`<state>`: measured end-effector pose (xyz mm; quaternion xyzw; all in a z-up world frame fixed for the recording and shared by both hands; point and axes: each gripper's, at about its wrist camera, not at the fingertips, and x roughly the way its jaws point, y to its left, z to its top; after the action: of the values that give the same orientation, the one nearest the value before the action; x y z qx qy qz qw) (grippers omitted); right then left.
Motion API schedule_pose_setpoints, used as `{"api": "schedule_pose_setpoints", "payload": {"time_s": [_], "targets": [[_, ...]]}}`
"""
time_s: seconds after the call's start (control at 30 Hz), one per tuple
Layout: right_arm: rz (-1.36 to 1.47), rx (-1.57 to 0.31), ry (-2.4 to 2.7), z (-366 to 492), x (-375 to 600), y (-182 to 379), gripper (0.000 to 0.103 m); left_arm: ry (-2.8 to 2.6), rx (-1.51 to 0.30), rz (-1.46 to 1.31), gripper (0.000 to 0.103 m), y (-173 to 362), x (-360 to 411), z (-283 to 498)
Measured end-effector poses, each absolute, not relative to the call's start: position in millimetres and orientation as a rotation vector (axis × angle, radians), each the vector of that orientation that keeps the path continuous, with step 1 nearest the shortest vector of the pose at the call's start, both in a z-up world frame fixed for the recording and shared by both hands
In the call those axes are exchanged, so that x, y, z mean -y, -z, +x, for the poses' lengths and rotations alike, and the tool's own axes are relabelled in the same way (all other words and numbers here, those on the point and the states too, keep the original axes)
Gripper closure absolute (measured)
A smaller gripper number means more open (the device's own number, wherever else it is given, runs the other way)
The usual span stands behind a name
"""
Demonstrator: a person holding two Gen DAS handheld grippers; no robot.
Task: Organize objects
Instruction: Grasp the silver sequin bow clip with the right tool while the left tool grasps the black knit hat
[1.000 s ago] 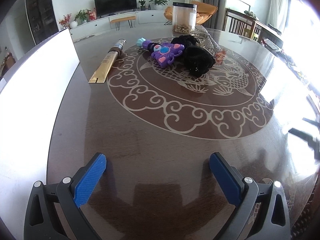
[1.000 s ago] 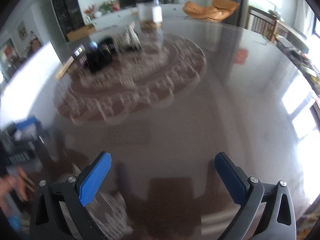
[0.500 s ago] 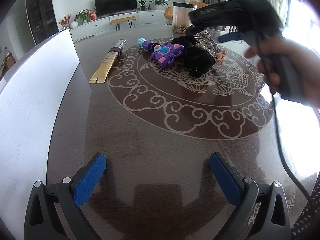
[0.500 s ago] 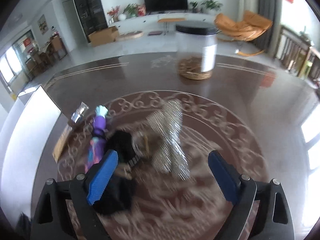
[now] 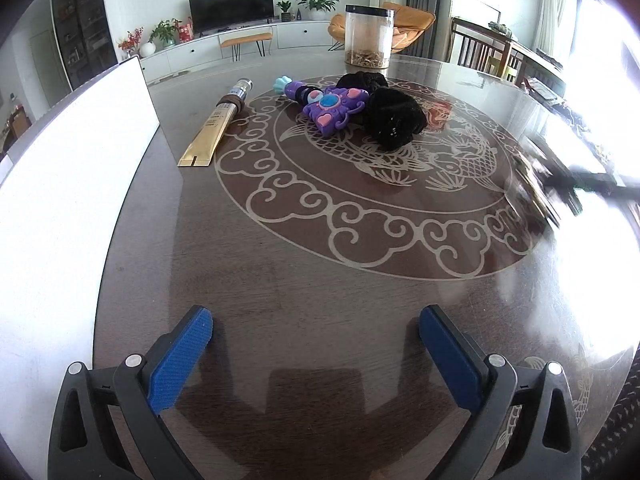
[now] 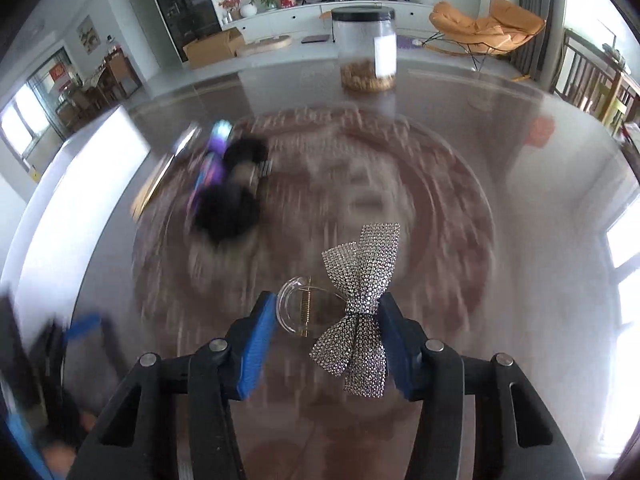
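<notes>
My right gripper point(image 6: 327, 312) has its jaws closing, and the blue pads press on a silver rhinestone bow hair clip point(image 6: 360, 280) with a clear loop, held above the table. It shows as a dark blur in the left wrist view, right gripper point(image 5: 560, 188), at the table's right side. On the table's patterned centre lie a purple toy point(image 5: 332, 106), black fluffy scrunchies point(image 5: 394, 120) and a gold tube point(image 5: 216, 128). My left gripper point(image 5: 316, 356) hangs open over the near part of the dark table point(image 5: 280, 272), nothing between its fingers.
A clear jar point(image 5: 368, 42) with brown bits in it stands at the far side of the table. A tall white panel point(image 5: 72, 168) lines the table's left edge. Chairs and a cabinet stand beyond the table.
The right gripper went to the pile, closed on the bow clip and pulled it back toward the right. The bow is gone from beside the scrunchies. The left gripper has not moved.
</notes>
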<state>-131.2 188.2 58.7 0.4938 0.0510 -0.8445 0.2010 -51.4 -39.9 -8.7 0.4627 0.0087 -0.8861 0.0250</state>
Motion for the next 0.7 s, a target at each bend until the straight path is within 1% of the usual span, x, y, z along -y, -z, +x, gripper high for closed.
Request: {"api": "schedule_pose_setpoints", "payload": {"time_s": [0.13, 0.17, 0.2, 0.23, 0.33, 0.4, 0.5, 0.53, 0.6, 0.67, 0.7], "targets": [[1.303, -0.158, 2.452, -64.6, -201.5, -59.6, 0.05, 2.74, -0.027, 1.431, 0.0, 8.7, 40.0, -51.4], [1.28, -0.176, 2.493, -55.7, -201.6, -60.1, 0.041, 2.74, -0.027, 1.431, 0.0, 8.7, 40.1, -51.4], [1.252, -0.194, 2.539, -47.0, -202.2, -57.7, 0.02, 2.74, -0.028, 1.431, 0.0, 8.7, 40.1, -51.4], [1.233, -0.203, 2.563, -43.6, -201.2, -55.0, 0.005, 2.74, -0.028, 1.432, 0.0, 8.7, 40.1, -51.5], [1.232, -0.216, 2.598, -38.7, -201.2, -44.5, 0.004, 2.74, -0.036, 1.444, 0.0, 8.4, 41.0, -53.4], [1.233, -0.186, 2.605, -37.0, -204.2, -41.7, 0.004, 2.714, -0.038, 1.544, 0.0, 5.8, 35.7, -63.1], [1.209, -0.181, 2.629, -35.4, -208.4, -39.7, 0.004, 2.787, -0.165, 1.605, 0.0, -5.7, 23.2, -83.7], [1.202, -0.183, 2.637, -34.3, -209.7, -37.9, 0.004, 2.805, -0.161, 1.568, 0.0, -14.3, 14.7, -96.1], [1.219, -0.19, 2.634, -35.8, -211.0, -28.6, 0.004, 2.799, -0.07, 1.508, 0.0, -26.8, -1.5, -123.4], [1.281, -0.178, 2.604, -40.8, -211.5, -19.7, 0.004, 2.759, 0.002, 1.468, 0.0, -31.9, -13.9, -155.8], [1.276, -0.184, 2.603, -40.3, -210.8, -19.0, 0.004, 2.745, 0.01, 1.456, 0.0, -32.7, -18.2, -173.5]]}}
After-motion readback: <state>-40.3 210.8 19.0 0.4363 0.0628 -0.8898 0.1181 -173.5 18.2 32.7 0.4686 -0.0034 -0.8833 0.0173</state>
